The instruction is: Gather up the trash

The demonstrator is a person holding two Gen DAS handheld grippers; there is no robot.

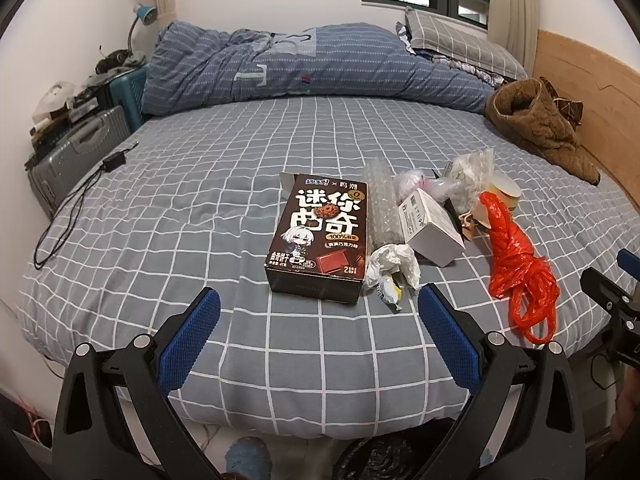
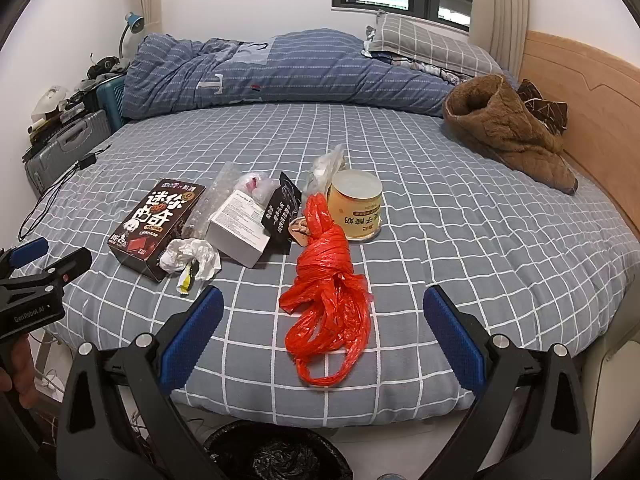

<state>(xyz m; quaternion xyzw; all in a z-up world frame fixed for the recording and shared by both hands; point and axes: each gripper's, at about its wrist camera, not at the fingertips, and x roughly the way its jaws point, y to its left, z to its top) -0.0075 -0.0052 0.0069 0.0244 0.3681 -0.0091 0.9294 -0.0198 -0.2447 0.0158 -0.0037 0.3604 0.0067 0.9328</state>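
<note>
Left gripper (image 1: 318, 312): jaws spread wide, empty, held above the near edge of the bed (image 1: 200, 208). Directly ahead lay the brown biscuit box (image 1: 320, 236), flat, with crumpled white paper (image 1: 394, 264) touching its right corner.

Right gripper (image 2: 322, 312): jaws likewise wide apart, empty, with the knotted red plastic bag (image 2: 328, 292) between and just beyond its fingers.

Remaining trash, clustered mid-bed: white carton (image 2: 240, 228), bubble wrap (image 2: 212, 200), black sachet (image 2: 284, 212), yellow tub (image 2: 356, 208) upright behind the red bag.

Below the bed edge: black-lined bin (image 2: 276, 456). Far side: blue quilt (image 2: 280, 68), brown fleece garment (image 2: 508, 128).
</note>
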